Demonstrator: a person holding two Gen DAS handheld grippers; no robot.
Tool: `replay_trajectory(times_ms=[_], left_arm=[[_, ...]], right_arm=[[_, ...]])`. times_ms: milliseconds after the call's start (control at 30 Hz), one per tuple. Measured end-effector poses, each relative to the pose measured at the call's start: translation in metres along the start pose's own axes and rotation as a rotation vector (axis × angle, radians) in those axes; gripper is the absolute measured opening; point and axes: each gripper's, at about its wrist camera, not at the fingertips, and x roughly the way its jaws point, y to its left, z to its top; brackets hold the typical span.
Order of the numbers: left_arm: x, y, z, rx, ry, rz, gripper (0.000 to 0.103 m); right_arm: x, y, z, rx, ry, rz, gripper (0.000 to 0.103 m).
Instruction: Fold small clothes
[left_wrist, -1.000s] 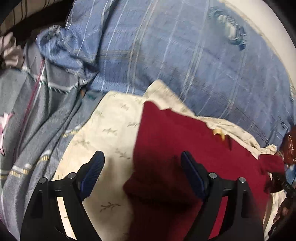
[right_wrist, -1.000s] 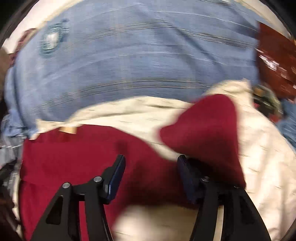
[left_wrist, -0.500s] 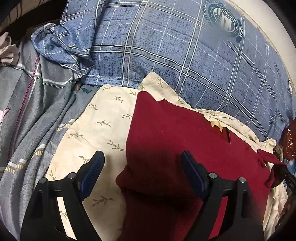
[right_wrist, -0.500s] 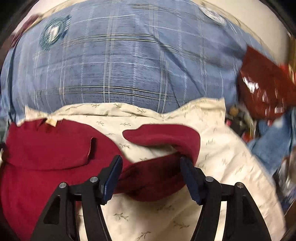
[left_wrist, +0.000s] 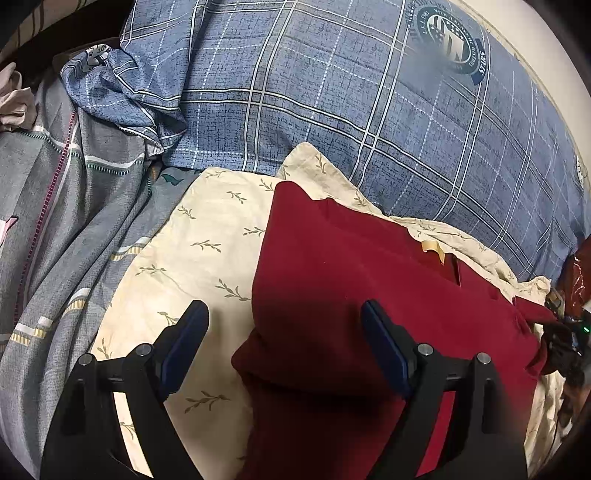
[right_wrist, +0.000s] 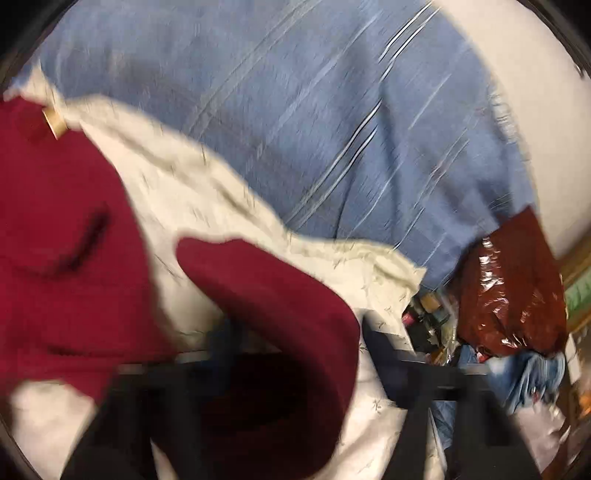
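While the left gripper (left_wrist: 284, 328) gapes wide, holding nothing, over the red garment (left_wrist: 354, 280), whose length runs toward the plaid pillow (left_wrist: 332, 92), the right gripper's (right_wrist: 295, 343) jaws are closing around its sleeve (right_wrist: 273, 295).

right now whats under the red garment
A cream leaf-print cloth lies under the red garment, showing around its edges. Whatever sits beneath the garment's middle is covered.

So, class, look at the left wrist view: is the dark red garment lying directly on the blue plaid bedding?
No, the dark red garment lies on a cream leaf-print cloth, which separates it from the blue plaid bedding.
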Motion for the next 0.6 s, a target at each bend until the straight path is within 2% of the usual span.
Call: replay_trajectory(times_ms=[33,67,133,200,333,433,500,567,600], left_arm=[[-0.001,0.000,0.000,-0.001,-0.003,-0.002,0.085],[-0.003,0.001,0.000,-0.004,-0.008,-0.004,0.085],[-0.007,0.004,0.003,-0.015,-0.024,-0.005,0.085],[-0.011,0.009,0.006,-0.034,-0.040,-0.010,0.085],[-0.020,0.017,0.010,-0.067,-0.063,-0.029,0.085],[-0.032,0.027,0.014,-0.091,-0.093,-0.055,0.085],[-0.040,0.036,0.017,-0.117,-0.114,-0.079,0.085],[-0.047,0.045,0.020,-0.137,-0.134,-0.097,0.085],[-0.050,0.051,0.022,-0.149,-0.144,-0.100,0.085]], right_arm=[[0.005,-0.007,0.002,0.031,0.024,0.045,0.004],[-0.005,-0.028,0.003,0.159,-0.016,0.163,0.004],[-0.031,-0.063,0.001,0.359,-0.121,0.345,0.004],[-0.063,-0.094,0.003,0.476,-0.220,0.489,0.004],[-0.121,-0.109,0.023,0.449,-0.338,0.620,0.004],[-0.159,-0.095,0.046,0.375,-0.417,0.862,0.004],[-0.184,-0.068,0.070,0.264,-0.461,1.027,0.004],[-0.193,-0.041,0.091,0.165,-0.463,1.146,0.005],[-0.197,-0.019,0.107,0.093,-0.446,1.221,0.009]])
